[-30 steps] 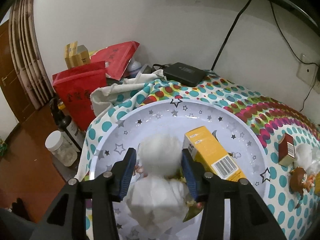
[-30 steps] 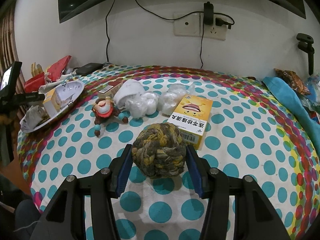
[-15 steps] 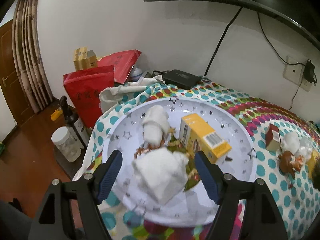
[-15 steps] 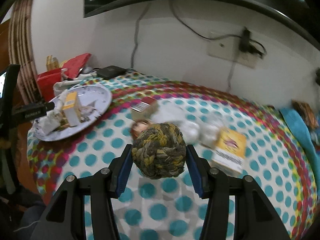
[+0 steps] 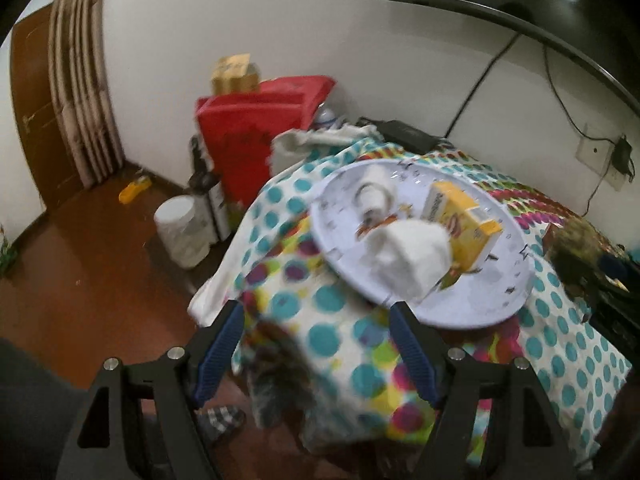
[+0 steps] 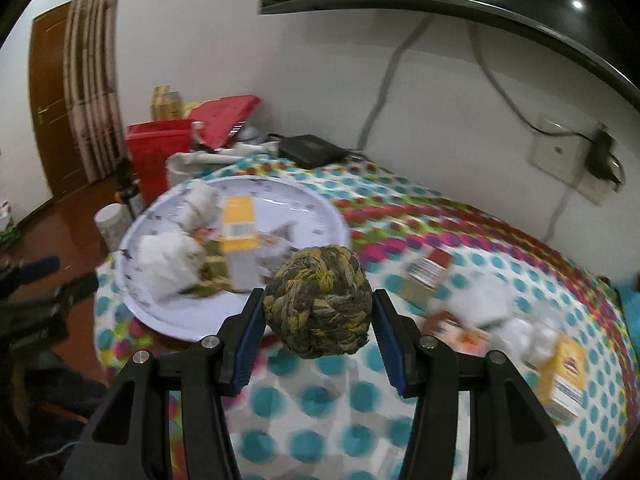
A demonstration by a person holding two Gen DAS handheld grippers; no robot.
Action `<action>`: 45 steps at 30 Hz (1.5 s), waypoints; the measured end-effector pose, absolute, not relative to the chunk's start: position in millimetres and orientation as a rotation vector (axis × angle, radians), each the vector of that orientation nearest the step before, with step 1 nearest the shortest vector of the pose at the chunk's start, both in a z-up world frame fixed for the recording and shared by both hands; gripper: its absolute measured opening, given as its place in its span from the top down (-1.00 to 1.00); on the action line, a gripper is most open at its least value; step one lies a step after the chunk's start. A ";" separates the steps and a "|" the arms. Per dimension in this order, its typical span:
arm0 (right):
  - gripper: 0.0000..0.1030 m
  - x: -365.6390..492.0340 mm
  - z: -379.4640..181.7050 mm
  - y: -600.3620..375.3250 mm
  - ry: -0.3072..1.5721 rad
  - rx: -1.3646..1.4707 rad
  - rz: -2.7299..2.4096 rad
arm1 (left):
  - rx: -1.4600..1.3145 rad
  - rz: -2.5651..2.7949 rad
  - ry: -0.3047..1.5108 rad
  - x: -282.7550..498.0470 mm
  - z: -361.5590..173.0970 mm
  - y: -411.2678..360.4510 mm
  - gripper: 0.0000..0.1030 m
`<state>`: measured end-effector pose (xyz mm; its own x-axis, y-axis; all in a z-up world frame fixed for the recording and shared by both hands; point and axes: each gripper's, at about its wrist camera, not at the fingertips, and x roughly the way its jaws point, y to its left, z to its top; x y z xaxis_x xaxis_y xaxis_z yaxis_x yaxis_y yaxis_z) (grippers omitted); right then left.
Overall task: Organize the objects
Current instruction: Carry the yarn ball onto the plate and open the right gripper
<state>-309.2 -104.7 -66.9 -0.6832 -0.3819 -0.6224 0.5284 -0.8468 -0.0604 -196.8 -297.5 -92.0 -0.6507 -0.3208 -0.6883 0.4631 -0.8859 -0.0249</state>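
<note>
Right claw (image 6: 318, 334) clamped on the round braided yellow-grey rope ball (image 6: 318, 300), held in the air over the near edge of the polka-dot covered surface (image 6: 320, 400), just beside the white star-print round plate (image 6: 304, 204). Left claw (image 5: 316, 344) stands wide with nothing between its blue pads; its jaws have just been opening. It sits off the surface's edge, short of the plate. On the plate: yellow cardboard box (image 5: 460, 220), white crumpled wad (image 5: 408, 256), small white bundle (image 5: 376, 192). Picture blurred.
</note>
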 end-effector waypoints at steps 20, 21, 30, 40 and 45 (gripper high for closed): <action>0.04 -338.8 -99.7 -216.7 0.419 0.920 -2.355 | 0.927 -2.545 0.270 -198.9 -93.0 -304.6 -0.49; 0.03 -341.8 -101.0 -217.9 0.426 0.922 -2.356 | 0.930 -2.545 0.273 -198.8 -93.5 -304.6 -0.49; -0.27 -356.7 -100.7 -215.7 0.392 0.946 -2.330 | 0.919 -2.568 0.227 -200.8 -93.4 -293.5 -0.49; -0.95 -307.0 -62.6 -127.6 0.420 0.720 -2.468 | 0.864 -2.657 0.153 -201.2 -86.1 -255.8 -0.49; -0.95 -305.4 -75.3 -57.3 0.408 0.786 -2.546 | 0.871 -2.773 0.084 -212.3 -84.3 -202.6 -0.49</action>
